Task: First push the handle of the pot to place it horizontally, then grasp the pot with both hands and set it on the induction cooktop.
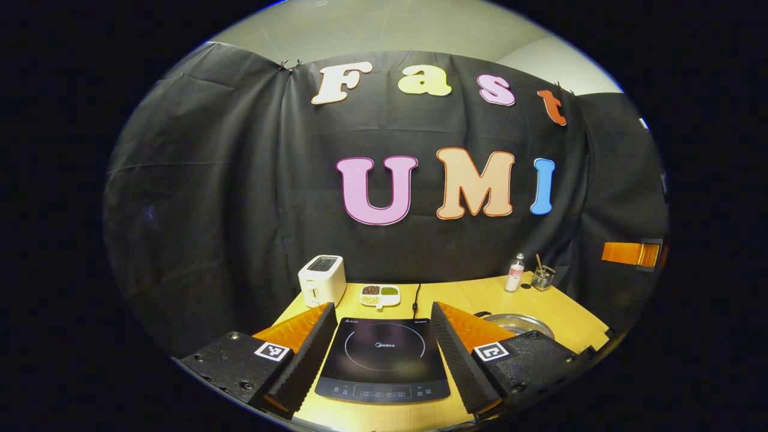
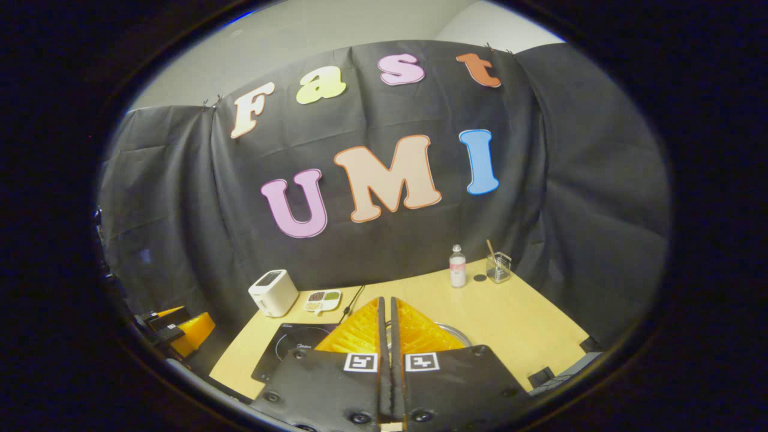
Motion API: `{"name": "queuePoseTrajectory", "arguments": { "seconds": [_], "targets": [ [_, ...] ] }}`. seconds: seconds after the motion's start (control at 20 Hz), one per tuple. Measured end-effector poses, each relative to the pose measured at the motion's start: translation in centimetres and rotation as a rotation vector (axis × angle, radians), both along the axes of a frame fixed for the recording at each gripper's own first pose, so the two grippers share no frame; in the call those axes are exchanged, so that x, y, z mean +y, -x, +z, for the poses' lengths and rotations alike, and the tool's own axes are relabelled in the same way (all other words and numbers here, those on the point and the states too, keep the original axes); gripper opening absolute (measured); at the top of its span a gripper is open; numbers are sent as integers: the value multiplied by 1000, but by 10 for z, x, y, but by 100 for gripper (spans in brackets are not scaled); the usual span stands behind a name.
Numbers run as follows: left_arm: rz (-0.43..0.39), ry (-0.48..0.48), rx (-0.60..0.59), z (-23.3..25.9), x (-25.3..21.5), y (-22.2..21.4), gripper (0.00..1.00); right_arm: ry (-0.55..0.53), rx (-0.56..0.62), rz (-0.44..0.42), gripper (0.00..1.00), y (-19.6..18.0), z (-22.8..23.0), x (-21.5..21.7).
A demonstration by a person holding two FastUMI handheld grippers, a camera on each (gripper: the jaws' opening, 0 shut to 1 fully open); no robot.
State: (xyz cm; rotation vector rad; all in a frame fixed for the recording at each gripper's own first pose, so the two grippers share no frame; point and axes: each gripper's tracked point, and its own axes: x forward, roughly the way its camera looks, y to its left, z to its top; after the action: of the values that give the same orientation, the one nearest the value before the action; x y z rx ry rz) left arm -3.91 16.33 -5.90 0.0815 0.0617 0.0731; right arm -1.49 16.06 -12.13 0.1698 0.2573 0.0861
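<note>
Wooden table [image 1: 468,297] carries the black induction cooktop [image 1: 384,360] near its front edge, bare on top. Left gripper [image 1: 384,345] hangs above the cooktop with its fingers spread wide, holding nothing. Steel pot [image 1: 519,324] sits on the table just right of the cooktop, partly hidden behind the left gripper's right finger; its handle cannot be made out. Right gripper [image 2: 385,327] has its fingers pressed together with nothing between them, and the pot's rim [image 2: 453,331] shows just beyond their tips. Along the back of the table stand a white toaster [image 1: 322,279], a divided dish [image 1: 380,294], a small bottle [image 1: 515,273] and a glass jar [image 1: 543,278].
</note>
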Motion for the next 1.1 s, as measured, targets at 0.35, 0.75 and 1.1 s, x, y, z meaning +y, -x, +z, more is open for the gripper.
{"name": "queuePoseTrajectory", "arguments": {
  "seconds": [0.35, 0.75, 1.1],
  "targets": [
    [-30, 6, 49, -19, 14, 3, 99, 57, 202, -28, 3, 26, -85, 1],
    [-52, 18, 96, -35, 20, -8, 96, 45, 584, 43, 3, 68, -201, 21],
    [-13, 69, 147, -49, 16, -33, 96, 7, 859, 86, 3, 81, -270, 20]
  ]
}}
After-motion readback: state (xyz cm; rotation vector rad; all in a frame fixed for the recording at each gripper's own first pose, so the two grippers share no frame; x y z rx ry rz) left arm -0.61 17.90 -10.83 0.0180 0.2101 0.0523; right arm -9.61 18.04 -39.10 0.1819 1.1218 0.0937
